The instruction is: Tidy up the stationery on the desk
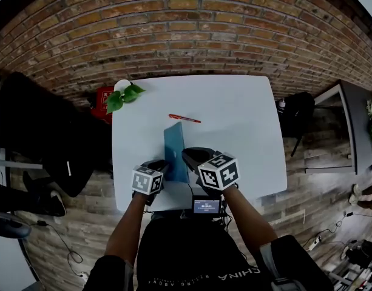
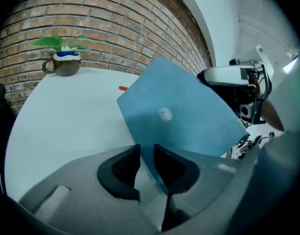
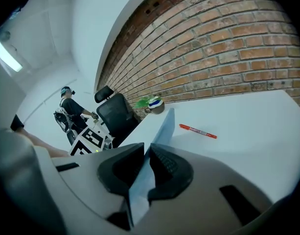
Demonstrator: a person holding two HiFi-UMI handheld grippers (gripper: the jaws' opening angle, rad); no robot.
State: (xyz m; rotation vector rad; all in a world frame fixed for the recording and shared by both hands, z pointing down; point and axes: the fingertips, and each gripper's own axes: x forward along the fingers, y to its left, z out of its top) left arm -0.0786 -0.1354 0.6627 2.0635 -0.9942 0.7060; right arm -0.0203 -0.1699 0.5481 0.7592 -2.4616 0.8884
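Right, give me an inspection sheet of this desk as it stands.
Surface: white table, set against the wall.
Job's things: blue notebook, held on edge between both grippers; red pen, lying on the table beyond it.
Clutter: potted plant at the far left corner.
Grippers: left gripper and right gripper, each closed on the notebook.
Cables: a cable on the floor at left; nothing seen on the table.
Surroundings: brick wall; black chair beside the table; wooden floor.
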